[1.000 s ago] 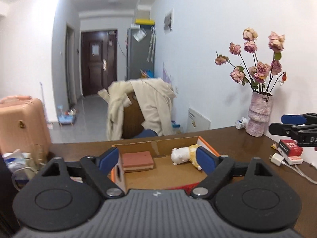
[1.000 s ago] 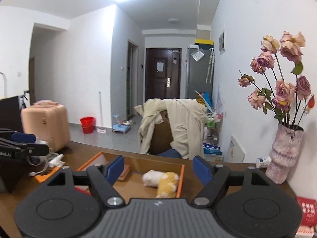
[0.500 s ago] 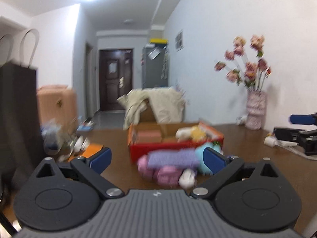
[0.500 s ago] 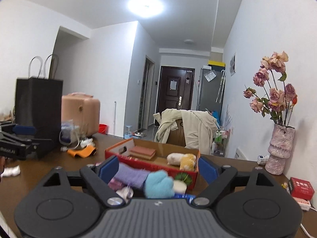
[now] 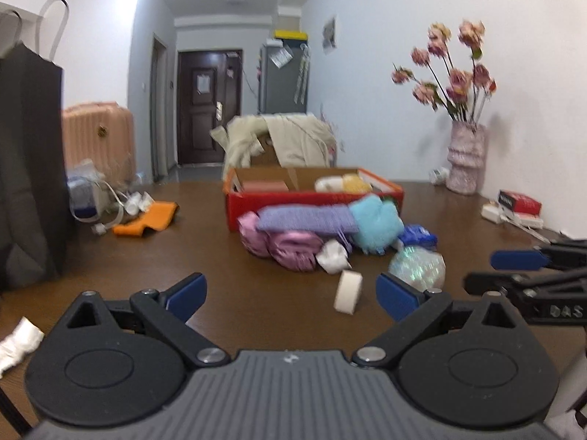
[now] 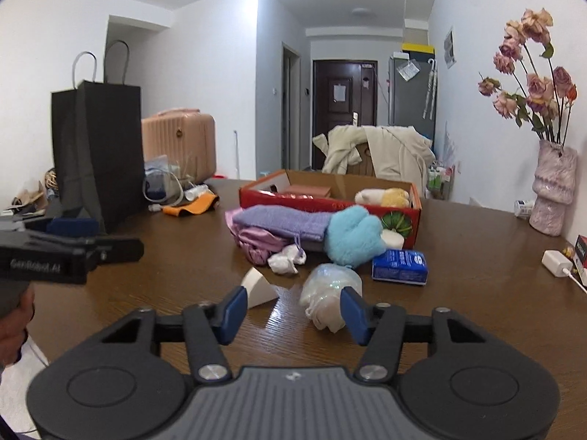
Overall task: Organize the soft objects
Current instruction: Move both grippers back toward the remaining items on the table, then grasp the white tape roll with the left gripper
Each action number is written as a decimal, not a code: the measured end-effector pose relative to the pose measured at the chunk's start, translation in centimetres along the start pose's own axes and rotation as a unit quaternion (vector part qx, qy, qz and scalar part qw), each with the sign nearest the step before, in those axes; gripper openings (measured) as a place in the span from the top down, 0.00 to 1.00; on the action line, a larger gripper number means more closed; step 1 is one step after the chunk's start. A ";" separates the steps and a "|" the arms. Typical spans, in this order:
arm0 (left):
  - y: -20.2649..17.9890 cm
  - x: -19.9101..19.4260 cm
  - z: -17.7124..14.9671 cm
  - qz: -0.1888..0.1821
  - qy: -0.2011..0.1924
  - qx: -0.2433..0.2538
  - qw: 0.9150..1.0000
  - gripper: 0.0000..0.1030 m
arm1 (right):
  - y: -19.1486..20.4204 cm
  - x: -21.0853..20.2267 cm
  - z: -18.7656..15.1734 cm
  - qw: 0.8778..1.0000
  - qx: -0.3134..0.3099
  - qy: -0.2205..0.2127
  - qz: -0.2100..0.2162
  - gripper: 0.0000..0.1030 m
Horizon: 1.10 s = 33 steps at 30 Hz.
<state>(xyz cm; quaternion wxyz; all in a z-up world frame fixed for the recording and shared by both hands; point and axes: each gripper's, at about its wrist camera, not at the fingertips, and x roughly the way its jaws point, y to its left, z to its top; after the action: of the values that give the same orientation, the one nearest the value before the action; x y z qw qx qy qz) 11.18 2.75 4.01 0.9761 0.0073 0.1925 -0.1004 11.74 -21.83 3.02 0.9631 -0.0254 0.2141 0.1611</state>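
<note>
Both tools match: the left gripper [image 5: 290, 295] has a ribbed grey body at the near edge, flanked by two matte black round housings with shallow circular recesses. Black linkage arms angle inward, pinned by silver screw heads, and end in blue pads [image 5: 186, 295]. Small triangular cut-outs sit in the outer arms. Same build on the right gripper [image 6: 293, 311]: grey ribbing, black discs, silver screws, blue fingertips [image 6: 234, 313]. White lettering runs along the black side of each tool where the other camera catches it.
</note>
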 end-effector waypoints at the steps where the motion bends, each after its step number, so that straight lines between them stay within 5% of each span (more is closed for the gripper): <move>1: -0.2 0.6 -0.3 -0.004 0.009 0.005 1.000 0.02 | -0.2 0.4 -0.1 1.000 0.005 0.004 0.000 0.50; 5: -0.8 2.6 -0.6 -0.019 0.027 0.014 0.999 0.03 | -0.9 1.9 -0.2 1.000 0.020 0.014 0.005 0.56; 10: -2.1 6.5 -0.2 -0.047 0.057 0.028 0.997 0.29 | -1.5 4.1 -0.2 0.999 0.025 0.035 0.015 0.58; 17: -3.2 12.4 0.5 -0.084 0.096 0.031 0.991 0.35 | -2.7 7.2 0.2 0.998 0.037 0.055 0.010 0.58; 20: -3.2 14.5 0.5 -0.100 0.123 0.024 0.987 0.59 | -3.5 8.4 0.8 0.998 0.041 0.053 -0.006 0.58; 21: -3.0 15.0 0.5 -0.108 0.132 0.022 0.985 0.76 | -3.6 8.7 1.1 0.998 0.042 0.045 -0.016 0.58; 22: -2.7 15.2 0.6 -0.110 0.135 0.015 0.985 0.79 | -3.7 8.7 1.5 0.998 0.042 0.034 -0.022 0.58; 26: 0.6 14.8 1.7 -0.087 0.114 -0.035 0.989 0.80 | -3.0 9.1 3.7 0.999 0.042 -0.006 0.027 0.58; 29: 3.1 14.7 2.6 -0.052 0.096 -0.060 0.992 0.80 | -1.5 12.0 4.9 0.995 0.049 0.025 0.079 0.60; 33: 5.5 15.1 3.1 -0.015 0.093 -0.077 0.993 0.80 | 0.6 17.7 5.5 0.996 0.023 0.077 0.036 0.60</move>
<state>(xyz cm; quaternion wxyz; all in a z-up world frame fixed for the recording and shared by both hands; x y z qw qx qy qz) 27.07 5.10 1.05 0.9499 -0.0612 0.2899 -0.0993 28.93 -15.34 0.55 0.9377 -0.0076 0.2918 0.1882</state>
